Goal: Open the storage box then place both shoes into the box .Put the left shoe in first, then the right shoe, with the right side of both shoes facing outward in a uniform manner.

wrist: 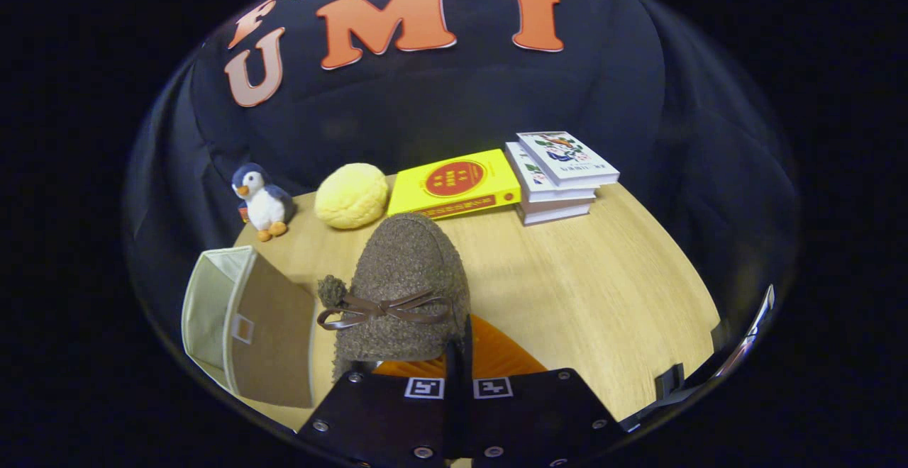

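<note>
A brown fuzzy shoe with a brown bow and orange lining points away from me, toe toward the back of the table. My gripper is shut on the rear rim of the shoe, and the two fingers stand almost together on the thin edge. The beige storage box sits to the left of the shoe. Its brown side with a small label window faces me, and its open mouth with pale lining faces left and up. Whether the shoe rests on the table or hangs just above it I cannot tell.
On the wooden table, along the back, stand a penguin plush, a round yellow plush, a yellow book and a stack of white books. A shiny metal part juts in near the table's right edge.
</note>
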